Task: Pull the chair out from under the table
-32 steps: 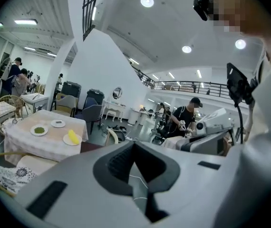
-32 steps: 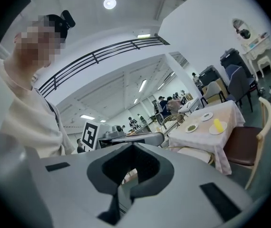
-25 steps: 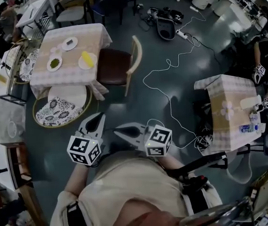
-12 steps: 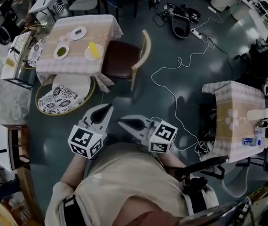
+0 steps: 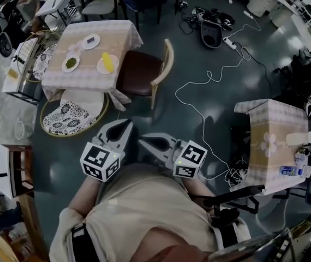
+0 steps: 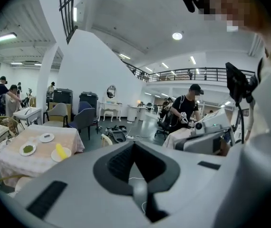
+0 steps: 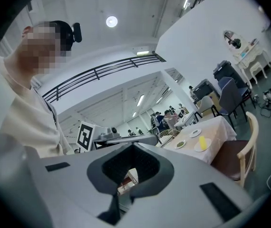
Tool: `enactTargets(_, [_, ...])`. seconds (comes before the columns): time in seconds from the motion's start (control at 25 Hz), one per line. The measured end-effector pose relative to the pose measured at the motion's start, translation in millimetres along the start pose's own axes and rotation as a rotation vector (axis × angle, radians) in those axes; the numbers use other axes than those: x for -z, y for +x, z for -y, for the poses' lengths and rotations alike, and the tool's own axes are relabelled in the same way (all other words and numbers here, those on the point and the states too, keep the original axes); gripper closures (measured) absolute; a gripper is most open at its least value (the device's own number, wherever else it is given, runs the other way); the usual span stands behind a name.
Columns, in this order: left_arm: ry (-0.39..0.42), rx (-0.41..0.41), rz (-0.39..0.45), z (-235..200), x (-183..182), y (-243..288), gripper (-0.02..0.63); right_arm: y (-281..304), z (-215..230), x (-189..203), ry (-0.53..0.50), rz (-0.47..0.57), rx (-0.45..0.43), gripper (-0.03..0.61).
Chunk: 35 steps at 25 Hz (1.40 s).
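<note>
The chair (image 5: 144, 72) stands at the right edge of the table (image 5: 117, 34), its brown seat partly under the cloth. Well apart from it, the left gripper (image 5: 124, 127) and the right gripper (image 5: 144, 142) are both closed and empty.

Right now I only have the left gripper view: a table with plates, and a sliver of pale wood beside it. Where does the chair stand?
Observer: In the head view the chair stands at the right side of the table, with its dark seat pushed up to the tablecloth.
Operator: Is the right gripper holding anything?
Observer: No. The right gripper has its fingers together in its own view, with nothing between them.
Operator: Is either gripper at the chair?
Observer: No. The left gripper and the right both hang near the person's body, well short of the chair.
</note>
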<state>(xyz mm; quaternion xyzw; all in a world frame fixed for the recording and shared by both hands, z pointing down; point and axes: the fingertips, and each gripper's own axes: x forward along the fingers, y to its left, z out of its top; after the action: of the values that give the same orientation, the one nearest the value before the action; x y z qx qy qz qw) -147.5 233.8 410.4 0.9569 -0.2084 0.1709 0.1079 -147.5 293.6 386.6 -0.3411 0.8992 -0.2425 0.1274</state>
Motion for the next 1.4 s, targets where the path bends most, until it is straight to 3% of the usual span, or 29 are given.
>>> enactTargets(0.2, [-0.001, 0.017, 0.012, -7, -7, 20, 0.606, -6, 15, -10, -0.023, 0.003, 0.027, 0.572])
enactTargets(0.56, [-0.022, 0.051, -0.01, -41, -9, 59, 0.606, 9, 62, -16, 0.03, -0.008, 0.076, 0.572])
enactTargets(0.92, [-0.142, 0.026, -0.011, -130, -15, 94, 0.606, 60, 118, -26, 0.061, -0.121, 0.088, 0.572])
enactTargets(1.12, [-0.169, 0.031, 0.014, -170, -30, 112, 0.606, 91, 153, -47, 0.063, -0.164, 0.093, 0.572])
enactTargets(1.4, [-0.205, 0.024, 0.029, -235, -43, 123, 0.606, 152, 187, -70, -0.011, -0.257, 0.068, 0.572])
